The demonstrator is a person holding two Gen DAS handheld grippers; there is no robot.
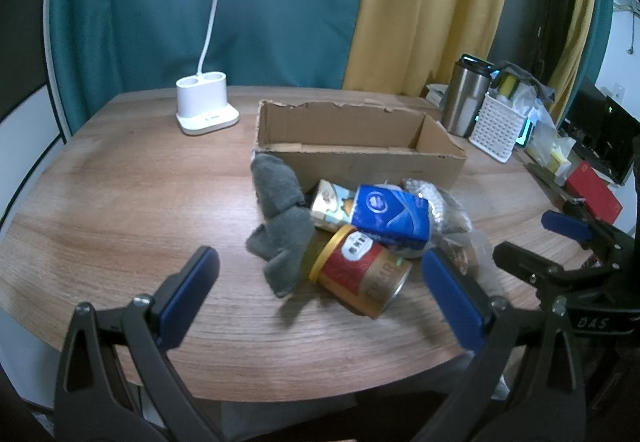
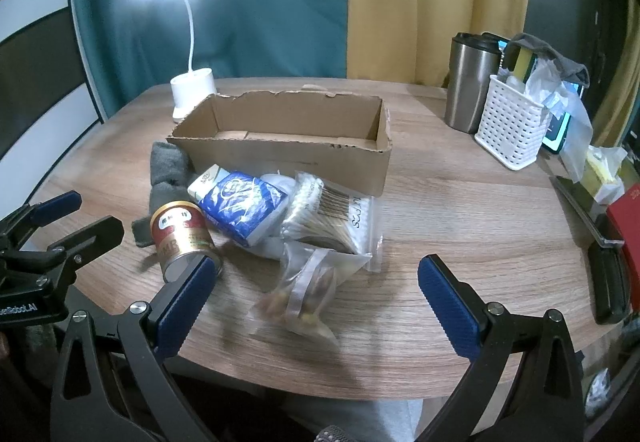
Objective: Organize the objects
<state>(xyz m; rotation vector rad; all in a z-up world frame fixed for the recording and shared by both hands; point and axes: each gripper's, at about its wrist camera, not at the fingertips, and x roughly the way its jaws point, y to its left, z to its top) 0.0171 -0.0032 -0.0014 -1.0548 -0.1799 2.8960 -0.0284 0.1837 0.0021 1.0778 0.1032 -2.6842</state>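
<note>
An open cardboard box (image 1: 360, 158) (image 2: 288, 150) stands mid-table with nothing visible inside. In front of it lies a pile: a grey cloth (image 1: 280, 226) (image 2: 166, 168), a red and gold can (image 1: 362, 272) (image 2: 182, 236) on its side, a blue tissue pack (image 1: 390, 216) (image 2: 244, 204), a small carton (image 1: 330, 204), a bag of cotton swabs (image 2: 328, 214) and a clear snack bag (image 2: 304, 290). My left gripper (image 1: 320, 294) is open, just short of the can and cloth. My right gripper (image 2: 316, 298) is open, its fingers either side of the snack bag.
A lit white desk lamp (image 1: 206, 106) (image 2: 192, 90) stands behind the box. At the right are a steel tumbler (image 1: 466, 98) (image 2: 472, 82), a white basket (image 1: 498, 130) (image 2: 512, 122), a phone, tissues and a red box (image 1: 594, 192). The round wooden table's (image 1: 120, 202) front edge is close.
</note>
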